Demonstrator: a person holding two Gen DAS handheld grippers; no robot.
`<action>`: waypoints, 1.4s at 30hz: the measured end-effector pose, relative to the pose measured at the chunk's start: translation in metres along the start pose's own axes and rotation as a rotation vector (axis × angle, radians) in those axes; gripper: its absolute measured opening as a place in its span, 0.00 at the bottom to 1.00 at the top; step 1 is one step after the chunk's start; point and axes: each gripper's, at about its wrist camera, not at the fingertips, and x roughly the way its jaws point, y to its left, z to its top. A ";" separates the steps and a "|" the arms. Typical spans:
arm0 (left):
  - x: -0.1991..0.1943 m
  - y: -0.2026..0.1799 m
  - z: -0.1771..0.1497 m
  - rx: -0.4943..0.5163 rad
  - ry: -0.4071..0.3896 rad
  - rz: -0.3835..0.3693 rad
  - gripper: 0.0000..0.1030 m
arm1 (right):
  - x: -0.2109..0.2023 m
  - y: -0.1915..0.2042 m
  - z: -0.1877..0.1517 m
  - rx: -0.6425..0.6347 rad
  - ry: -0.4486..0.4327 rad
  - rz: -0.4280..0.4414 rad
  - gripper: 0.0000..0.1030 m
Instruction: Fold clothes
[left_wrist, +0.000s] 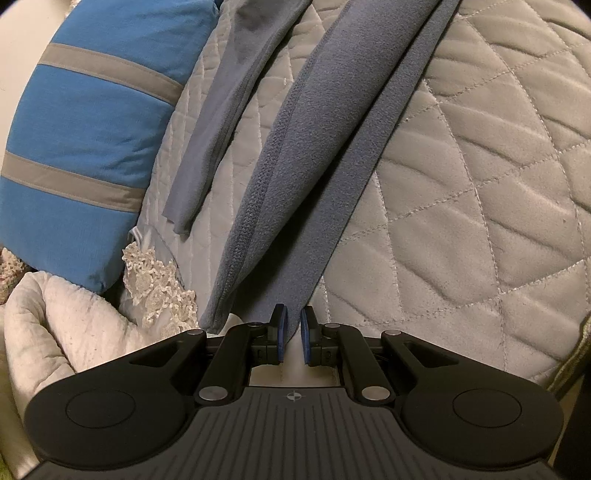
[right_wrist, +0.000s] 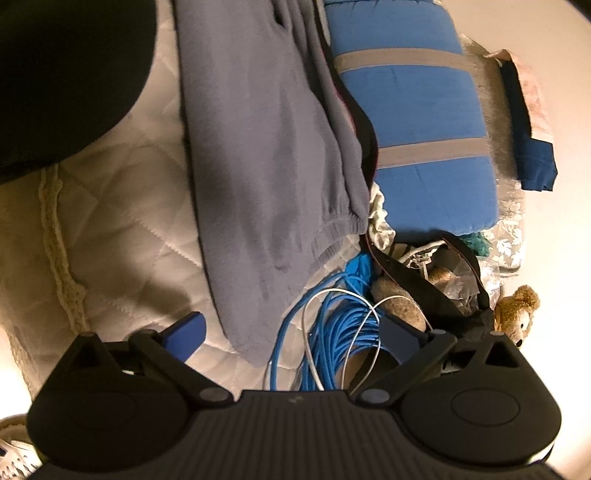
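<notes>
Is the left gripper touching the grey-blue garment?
Touching. In the left wrist view the left gripper is shut on the garment, whose edge runs down between the blue pads.

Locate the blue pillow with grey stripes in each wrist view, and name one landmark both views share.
Left wrist view: blue pillow with grey stripes fills the upper left.
Right wrist view: it lies upper right.
Shared landmark: the grey-blue fleece garment lying on the quilted cream bedcover.

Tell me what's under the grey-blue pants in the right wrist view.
The grey-blue pants lie on the quilted bedspread; the cuff end overhangs a blue cable coil. Anything beneath the fabric is covered.
</notes>
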 end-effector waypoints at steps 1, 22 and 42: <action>0.000 -0.001 0.000 0.000 -0.002 0.005 0.07 | 0.000 0.002 -0.001 -0.003 0.000 0.000 1.00; 0.000 -0.007 -0.002 0.009 -0.012 0.037 0.07 | 0.011 0.025 -0.003 -0.110 -0.073 -0.111 1.00; -0.013 0.023 -0.014 -0.090 -0.046 0.043 0.02 | 0.023 -0.025 -0.005 -0.139 -0.008 0.052 0.08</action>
